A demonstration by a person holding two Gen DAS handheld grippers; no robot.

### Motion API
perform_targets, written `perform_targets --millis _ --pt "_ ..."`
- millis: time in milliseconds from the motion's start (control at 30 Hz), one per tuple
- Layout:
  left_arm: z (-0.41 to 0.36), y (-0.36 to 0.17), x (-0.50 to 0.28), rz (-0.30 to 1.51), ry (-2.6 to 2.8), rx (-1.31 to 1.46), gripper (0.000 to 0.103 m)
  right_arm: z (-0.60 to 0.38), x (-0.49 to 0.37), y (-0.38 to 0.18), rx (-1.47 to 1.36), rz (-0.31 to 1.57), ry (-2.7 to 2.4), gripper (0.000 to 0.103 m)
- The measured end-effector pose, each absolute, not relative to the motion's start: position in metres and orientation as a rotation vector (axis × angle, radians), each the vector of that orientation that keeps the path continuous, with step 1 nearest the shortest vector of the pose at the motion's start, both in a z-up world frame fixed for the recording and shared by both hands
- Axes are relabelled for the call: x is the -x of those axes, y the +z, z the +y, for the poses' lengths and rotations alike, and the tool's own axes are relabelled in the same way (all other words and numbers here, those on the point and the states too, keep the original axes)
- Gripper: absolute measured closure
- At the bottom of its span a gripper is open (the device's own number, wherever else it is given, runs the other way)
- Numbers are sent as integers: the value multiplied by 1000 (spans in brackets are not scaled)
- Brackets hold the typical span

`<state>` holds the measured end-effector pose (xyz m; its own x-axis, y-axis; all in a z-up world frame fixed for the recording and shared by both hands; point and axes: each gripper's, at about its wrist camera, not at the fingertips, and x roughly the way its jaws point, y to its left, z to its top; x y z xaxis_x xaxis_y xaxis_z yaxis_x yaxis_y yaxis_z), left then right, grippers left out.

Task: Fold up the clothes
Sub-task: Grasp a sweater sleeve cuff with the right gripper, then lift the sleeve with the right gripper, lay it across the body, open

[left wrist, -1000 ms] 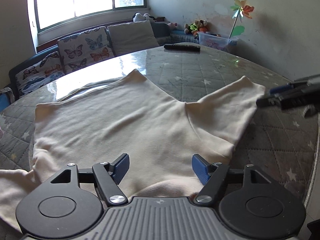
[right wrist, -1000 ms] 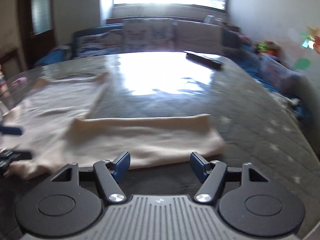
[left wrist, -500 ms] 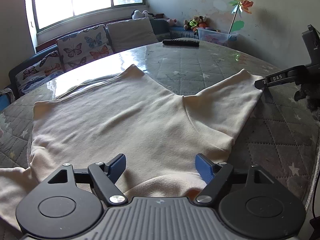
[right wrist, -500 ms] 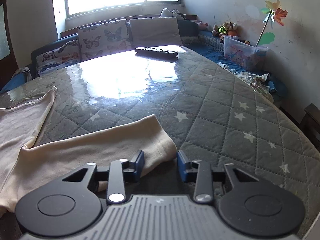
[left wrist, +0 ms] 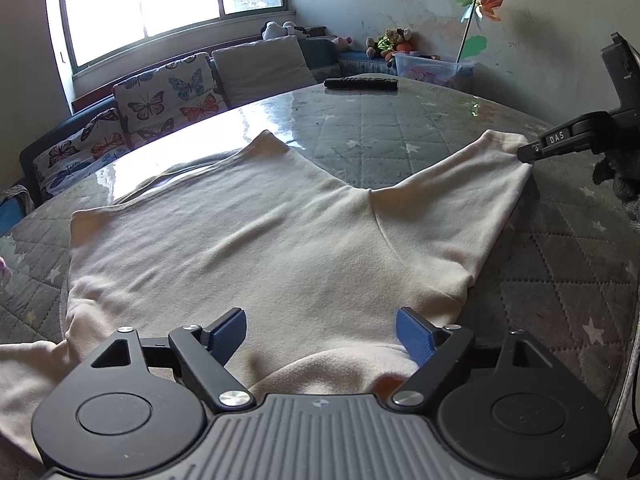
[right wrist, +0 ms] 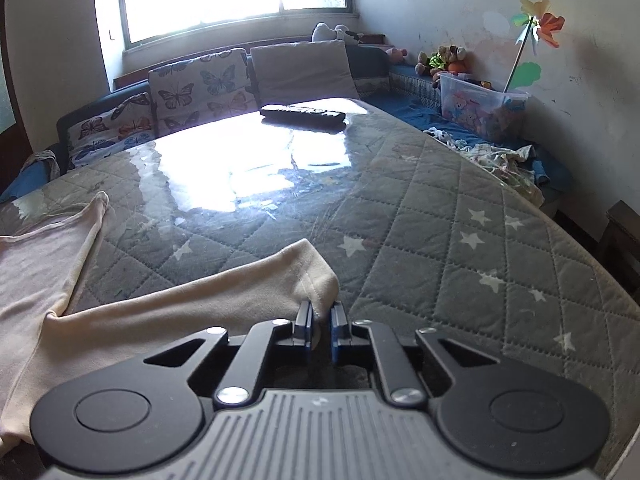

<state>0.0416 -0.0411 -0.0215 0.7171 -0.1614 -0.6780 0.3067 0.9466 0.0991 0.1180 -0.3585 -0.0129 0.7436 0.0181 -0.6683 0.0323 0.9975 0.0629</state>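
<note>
A cream long-sleeved garment (left wrist: 280, 248) lies spread flat on the quilted grey table top (left wrist: 400, 128). My left gripper (left wrist: 320, 324) hovers over its near edge. Its blue pads stand wide and are still opening, with a fold of cloth below them that they do not press. One sleeve (right wrist: 240, 292) stretches out to the right. My right gripper (right wrist: 320, 314) is shut on that sleeve's cuff, pinching the corner of it. In the left wrist view the right gripper (left wrist: 532, 152) reaches in from the right edge and grips the sleeve's end.
A black remote control (right wrist: 303, 114) lies at the far side of the table. Butterfly cushions (right wrist: 192, 88) line a sofa under the window. A clear plastic box of toys (right wrist: 480, 100) stands at the right wall. The table's curved edge (left wrist: 628, 360) runs close on the right.
The right gripper moved in to the sleeve's end and closed its jaws on the cuff. The left gripper stayed where it was and its jaws spread wider.
</note>
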Motion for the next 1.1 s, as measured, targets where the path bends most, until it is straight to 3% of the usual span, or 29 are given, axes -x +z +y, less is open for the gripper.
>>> perform_targets --millis 400,700,1100 --pt "-23 -5 -31 672 -218 -167 16 -327 -107 41 -30 626 103 96" --pt "20 8 -12 617 -135 -115 14 -231 -91 92 58 556 363 96" --pt "53 3 8 615 -81 -53 14 -96 -72 87 145 587 647 96"
